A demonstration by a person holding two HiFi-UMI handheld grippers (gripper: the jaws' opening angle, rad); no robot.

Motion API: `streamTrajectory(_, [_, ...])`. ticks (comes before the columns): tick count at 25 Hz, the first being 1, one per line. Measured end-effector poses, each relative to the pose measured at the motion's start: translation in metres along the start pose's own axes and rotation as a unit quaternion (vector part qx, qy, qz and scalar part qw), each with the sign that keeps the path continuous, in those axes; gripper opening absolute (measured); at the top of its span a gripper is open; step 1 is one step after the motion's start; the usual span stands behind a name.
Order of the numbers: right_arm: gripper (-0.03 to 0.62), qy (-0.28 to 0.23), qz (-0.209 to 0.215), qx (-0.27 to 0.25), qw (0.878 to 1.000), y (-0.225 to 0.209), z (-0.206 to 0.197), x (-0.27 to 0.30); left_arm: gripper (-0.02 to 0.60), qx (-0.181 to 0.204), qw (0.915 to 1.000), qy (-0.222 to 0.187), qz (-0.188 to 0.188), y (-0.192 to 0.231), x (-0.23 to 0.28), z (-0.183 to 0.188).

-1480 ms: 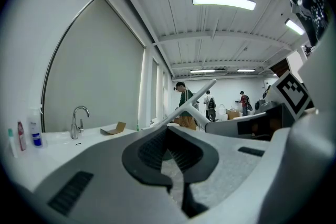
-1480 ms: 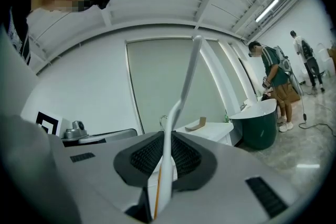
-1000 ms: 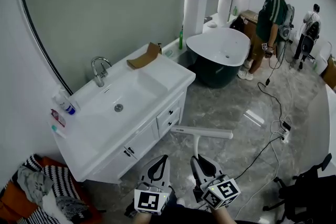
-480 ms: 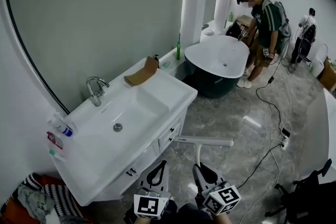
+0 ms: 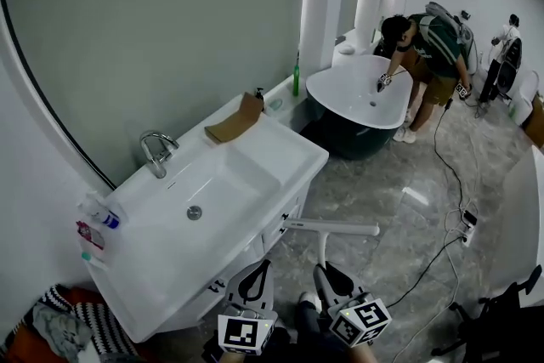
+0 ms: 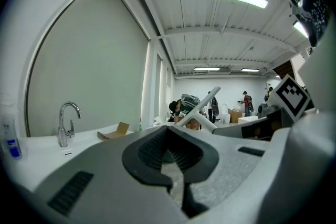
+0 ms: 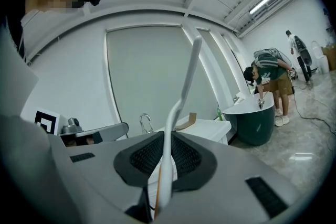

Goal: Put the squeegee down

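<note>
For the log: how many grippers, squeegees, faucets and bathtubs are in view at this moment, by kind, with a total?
Grippers: 2 (left gripper shut and empty, right gripper)
Squeegees: 1 (squeegee, clamped in the right gripper)
Faucets: 1 (faucet)
Bathtubs: 1 (bathtub)
Total: 5

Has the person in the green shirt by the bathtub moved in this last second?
Yes. The person in the green shirt, who stood upright beside the bathtub, now bends over its rim, a hand reaching inside.
</note>
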State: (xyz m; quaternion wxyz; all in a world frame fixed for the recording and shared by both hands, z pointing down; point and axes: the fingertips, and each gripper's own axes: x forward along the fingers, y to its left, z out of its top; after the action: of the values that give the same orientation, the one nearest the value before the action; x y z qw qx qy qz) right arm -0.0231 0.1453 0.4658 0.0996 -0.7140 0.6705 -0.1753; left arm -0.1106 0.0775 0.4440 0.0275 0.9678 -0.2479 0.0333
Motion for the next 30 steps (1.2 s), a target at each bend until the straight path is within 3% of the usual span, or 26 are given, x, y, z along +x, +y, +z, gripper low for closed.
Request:
streamTrajectory(10, [0.054, 0.024, 0.036, -0.014, 0.999, -0.063, 0.026, 0.058, 0.005, -0.008, 0.9997, 0.007, 0.024, 0.005, 0.086, 0.002])
streamTrajectory(13, [0.054, 0.01, 0.048, -0.001, 0.999, -0.084, 0.045, 0.073, 0.005, -0.008, 0.9994, 0.006, 0.032, 0.002, 0.115, 0.005])
streamTrajectory(19, [0.054, 0.025, 0.048, -0.016, 0.998, -0.138, 0.061, 0.088, 0.005, -0.015, 0.9989, -0.002, 0.045, -0.009, 0.168, 0.01])
streamTrajectory(30, [0.054, 0.052, 0.064, 0.007, 0.997, -0.182, 0.063, 0.105, 0.005, -0.044, 0.9969, 0.011, 0.064, -0.019, 0.208, 0.009])
